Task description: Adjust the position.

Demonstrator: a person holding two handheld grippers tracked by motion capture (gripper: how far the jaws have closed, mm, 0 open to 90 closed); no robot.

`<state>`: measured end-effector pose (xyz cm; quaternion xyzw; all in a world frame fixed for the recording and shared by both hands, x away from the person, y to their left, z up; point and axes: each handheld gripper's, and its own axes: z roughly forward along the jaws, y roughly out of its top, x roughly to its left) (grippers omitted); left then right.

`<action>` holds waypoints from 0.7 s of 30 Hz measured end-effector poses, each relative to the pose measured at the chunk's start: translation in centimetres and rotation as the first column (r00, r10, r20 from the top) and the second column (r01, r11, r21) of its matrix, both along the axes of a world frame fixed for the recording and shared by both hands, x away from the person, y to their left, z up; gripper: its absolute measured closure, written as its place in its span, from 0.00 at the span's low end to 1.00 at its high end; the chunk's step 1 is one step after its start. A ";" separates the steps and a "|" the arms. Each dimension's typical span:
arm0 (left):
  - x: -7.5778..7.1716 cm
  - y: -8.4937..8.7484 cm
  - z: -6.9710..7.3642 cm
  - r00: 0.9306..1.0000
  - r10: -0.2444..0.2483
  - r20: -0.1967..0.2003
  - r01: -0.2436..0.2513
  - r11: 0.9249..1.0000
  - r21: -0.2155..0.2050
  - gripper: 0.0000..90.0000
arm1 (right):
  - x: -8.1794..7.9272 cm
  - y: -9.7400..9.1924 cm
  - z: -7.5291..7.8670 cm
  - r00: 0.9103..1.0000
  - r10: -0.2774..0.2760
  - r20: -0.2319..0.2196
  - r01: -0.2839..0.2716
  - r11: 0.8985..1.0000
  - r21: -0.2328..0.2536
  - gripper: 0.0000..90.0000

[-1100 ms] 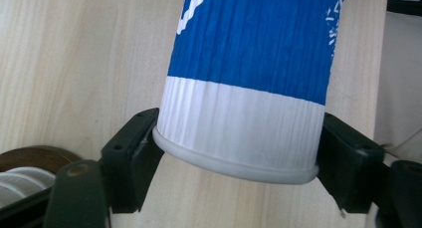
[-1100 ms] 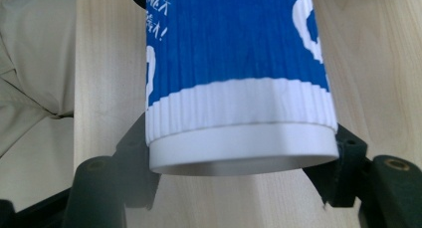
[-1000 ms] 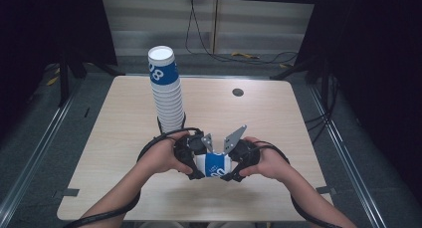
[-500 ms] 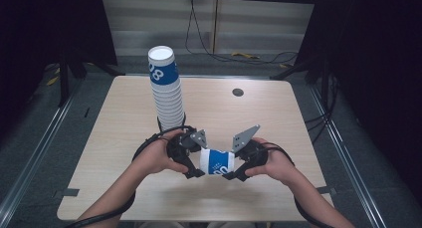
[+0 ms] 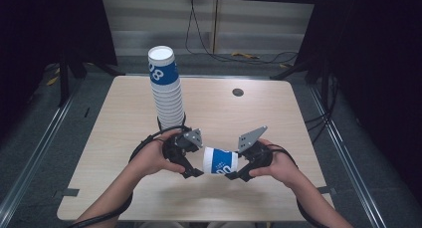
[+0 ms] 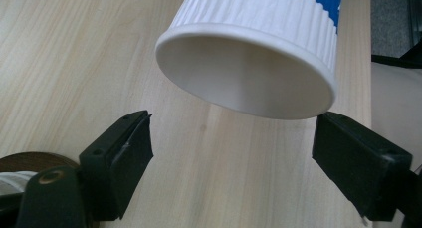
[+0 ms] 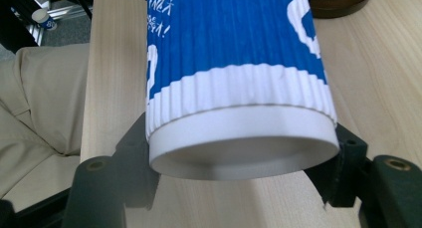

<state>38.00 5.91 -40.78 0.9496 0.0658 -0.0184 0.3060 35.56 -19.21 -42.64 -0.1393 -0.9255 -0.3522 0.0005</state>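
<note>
Right gripper (image 5: 238, 174) is clamped on the base end of a blue-and-white paper cup (image 5: 220, 161), holding it sideways above the table (image 5: 278, 113). Left gripper (image 5: 195, 164) jaws have just been opening and now stand apart, clear of the cup's rim. Cup stack (image 5: 166, 91) stands just behind.

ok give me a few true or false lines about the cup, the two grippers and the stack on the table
1. The right gripper is clamped on the cup. True.
2. The left gripper squeezes the cup's rim. False: its jaws have just been opening and stand apart from the rim, touching nothing.
3. The cup stands upright on the table. False: it is held on its side above the table, between the two grippers.
4. A tall cup stack stands on the table beyond the hands. True.
5. The cup is plain white all over. False: it has a blue band with white print.
</note>
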 end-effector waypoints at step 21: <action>0.2 0.6 -0.6 1.000 0.004 -0.016 -0.005 0.996 -0.087 0.18 | -0.2 -0.7 -0.4 1.000 -0.023 0.001 0.023 0.998 0.059 0.35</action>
